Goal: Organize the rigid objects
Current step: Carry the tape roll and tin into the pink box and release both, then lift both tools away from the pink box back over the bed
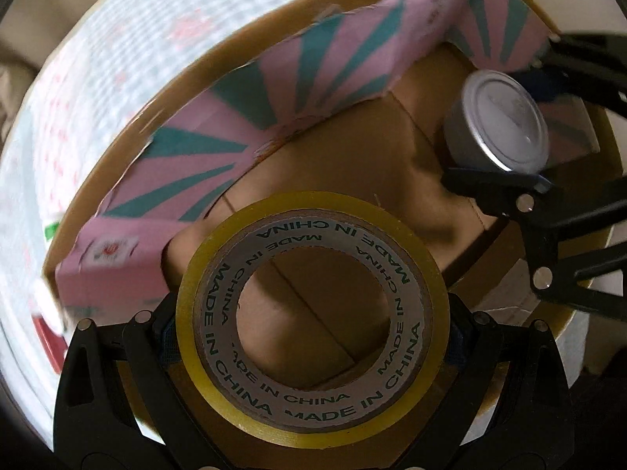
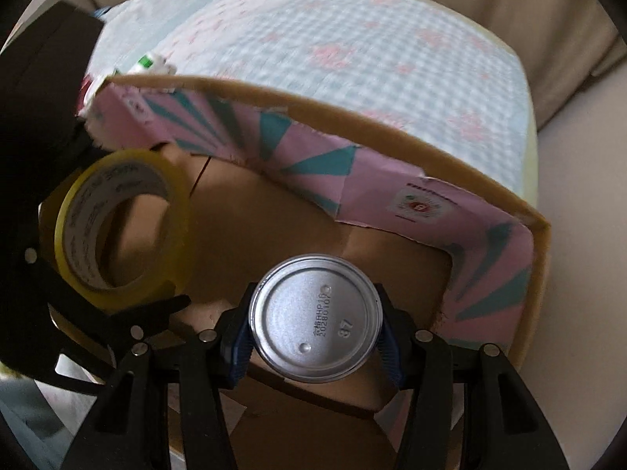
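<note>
Left wrist view: left gripper [image 1: 313,337] clamps tape [image 1: 311,319] by its rim, hole axis facing the camera.
Right gripper [image 2: 315,323]: clenched on can [image 2: 315,319], base toward camera, long axis down.
Box [image 2: 537,293]: cardboard, open, pink-teal lined; both held above its floor.
Cloth [image 2: 352,47]: under box.
</note>
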`<state>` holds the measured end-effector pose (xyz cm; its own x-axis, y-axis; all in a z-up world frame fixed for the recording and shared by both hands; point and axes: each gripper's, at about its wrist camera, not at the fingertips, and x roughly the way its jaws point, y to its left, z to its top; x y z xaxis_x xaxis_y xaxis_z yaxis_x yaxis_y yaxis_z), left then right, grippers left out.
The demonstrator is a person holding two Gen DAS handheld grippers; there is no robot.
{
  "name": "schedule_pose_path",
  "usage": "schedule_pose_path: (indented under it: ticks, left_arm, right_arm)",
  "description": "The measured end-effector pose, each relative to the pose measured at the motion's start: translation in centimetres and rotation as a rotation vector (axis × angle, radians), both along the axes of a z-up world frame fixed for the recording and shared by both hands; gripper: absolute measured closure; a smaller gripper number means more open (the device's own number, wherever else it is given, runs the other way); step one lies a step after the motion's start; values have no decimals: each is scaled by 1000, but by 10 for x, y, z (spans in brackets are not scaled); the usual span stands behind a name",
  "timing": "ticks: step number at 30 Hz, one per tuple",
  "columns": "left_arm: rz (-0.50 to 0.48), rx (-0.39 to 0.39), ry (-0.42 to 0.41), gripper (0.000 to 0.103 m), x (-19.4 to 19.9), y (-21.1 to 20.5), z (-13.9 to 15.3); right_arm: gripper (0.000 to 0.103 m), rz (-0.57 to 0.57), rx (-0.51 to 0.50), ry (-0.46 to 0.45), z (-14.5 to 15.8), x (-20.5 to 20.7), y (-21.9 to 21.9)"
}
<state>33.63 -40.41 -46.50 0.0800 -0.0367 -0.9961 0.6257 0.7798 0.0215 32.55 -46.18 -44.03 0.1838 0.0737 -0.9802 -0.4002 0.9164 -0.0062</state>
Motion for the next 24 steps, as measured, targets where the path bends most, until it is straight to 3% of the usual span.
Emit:
schedule_pose_path:
  ticks: [3,4,6,7,8,12,24]
  left_arm:
    - [-50,20,-41,6,-1,-7,4]
    - [-60,18,-43,6,-1,-7,8]
    - [-76,9,-66,0,-4,-4,16]
    - [-95,21,-101,0,-8,-3,19]
    - [-106,29,-110,0,-9,-1,20]
    - [-98,-13,-74,0,-9,1,28]
    - [-107,-37,-97,0,-22,30,65]
  right_arm:
    - [53,10,-41,26,-6,4,0]
    - [46,8,-68,39,-7,7,-1]
    - [20,17,11,87,-3,6,-2]
    - [4,18,31,74,2,4,-2]
    - [0,26,37,25,10,0,-1]
    - [0,40,25,-2,24,-5,1]
    - [0,-1,-19,-47,50,-19,-2]
